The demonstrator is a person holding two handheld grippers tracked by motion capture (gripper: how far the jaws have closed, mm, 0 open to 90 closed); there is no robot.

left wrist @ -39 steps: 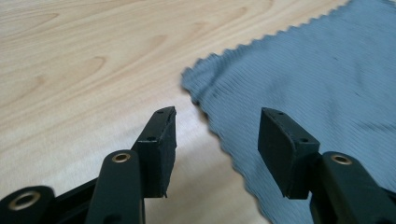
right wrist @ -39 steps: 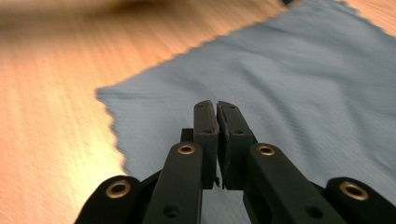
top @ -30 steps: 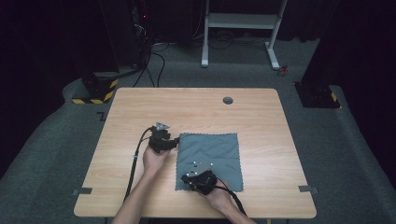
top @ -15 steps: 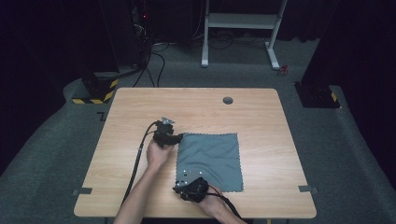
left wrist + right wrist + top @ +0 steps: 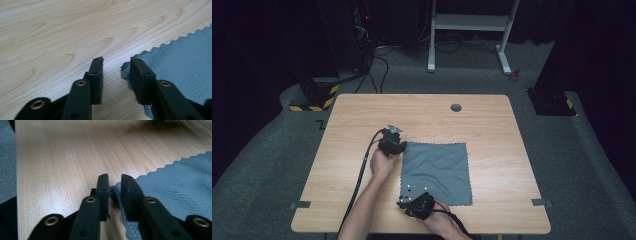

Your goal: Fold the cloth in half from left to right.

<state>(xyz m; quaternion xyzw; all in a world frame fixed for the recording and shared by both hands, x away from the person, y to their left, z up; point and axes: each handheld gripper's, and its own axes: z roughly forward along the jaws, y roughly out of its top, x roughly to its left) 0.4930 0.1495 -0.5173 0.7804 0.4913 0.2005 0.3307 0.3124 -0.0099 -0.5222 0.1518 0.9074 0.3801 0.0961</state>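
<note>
A grey-blue cloth (image 5: 437,170) with a scalloped edge lies flat on the wooden table (image 5: 492,130). My left gripper (image 5: 400,147) sits at the cloth's far left corner. Its jaws stand open in the left gripper view (image 5: 116,62), and the cloth corner (image 5: 125,70) lies just inside the right jaw. My right gripper (image 5: 405,199) is at the cloth's near left corner. In the right gripper view (image 5: 115,178) its jaws are close together but still apart, with the bunched cloth corner (image 5: 113,191) between them.
A small round dark grommet (image 5: 456,107) is set in the table near its far edge. Bare wood lies left of the cloth. Grey carpet (image 5: 257,165) surrounds the table, with a white frame (image 5: 467,22) and cables behind.
My right gripper has drawn back off the cloth's surface toward the near left corner and now straddles it. The left gripper has stayed at the far left corner.
</note>
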